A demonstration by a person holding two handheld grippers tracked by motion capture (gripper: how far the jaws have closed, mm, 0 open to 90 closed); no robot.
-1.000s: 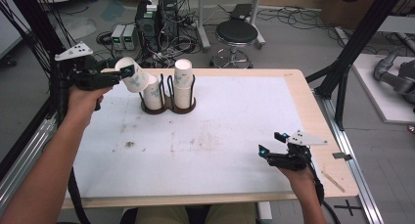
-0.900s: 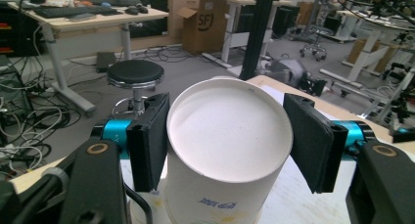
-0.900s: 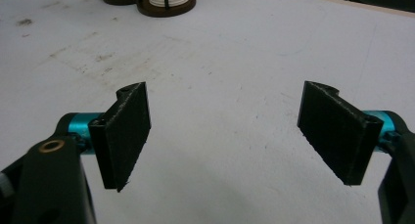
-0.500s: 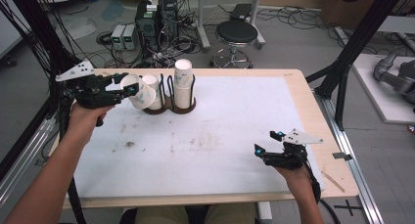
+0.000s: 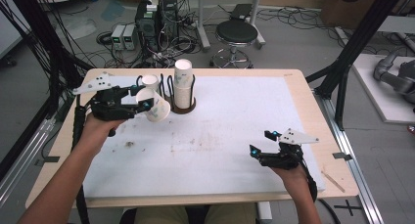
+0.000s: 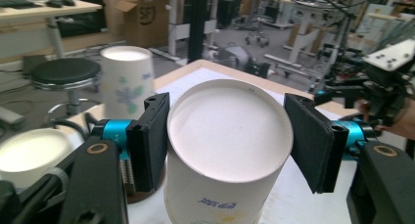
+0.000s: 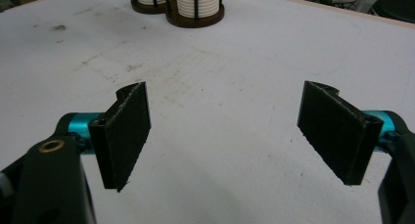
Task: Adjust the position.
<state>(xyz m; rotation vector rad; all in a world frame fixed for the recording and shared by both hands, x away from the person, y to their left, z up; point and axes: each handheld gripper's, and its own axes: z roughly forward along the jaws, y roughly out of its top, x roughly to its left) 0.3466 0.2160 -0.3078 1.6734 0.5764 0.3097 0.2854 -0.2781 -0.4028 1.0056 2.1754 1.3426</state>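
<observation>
My left gripper (image 5: 143, 104) is shut on a white paper cup (image 5: 155, 107), held tilted just above the table, left of the brown cup holder (image 5: 182, 108). In the left gripper view the cup (image 6: 227, 136) sits between both black pads (image 6: 151, 141), its round end facing the camera. The holder carries a tall cup stack (image 5: 183, 83) and a shorter one (image 5: 150, 81); both stacks (image 7: 198, 1) also appear far off in the right gripper view. My right gripper (image 5: 260, 143) hovers low over the table's near right, open, with nothing between its fingers (image 7: 128, 136).
The white table mat (image 5: 235, 116) has faint stains near its middle. A round stool (image 5: 236, 33) and computer boxes (image 5: 154, 16) stand on the floor behind the table. Black frame posts (image 5: 350, 53) rise at both sides.
My left gripper has carried the cup away from the holder, lower and closer to the person's side of the table. The right gripper has stayed where it was.
</observation>
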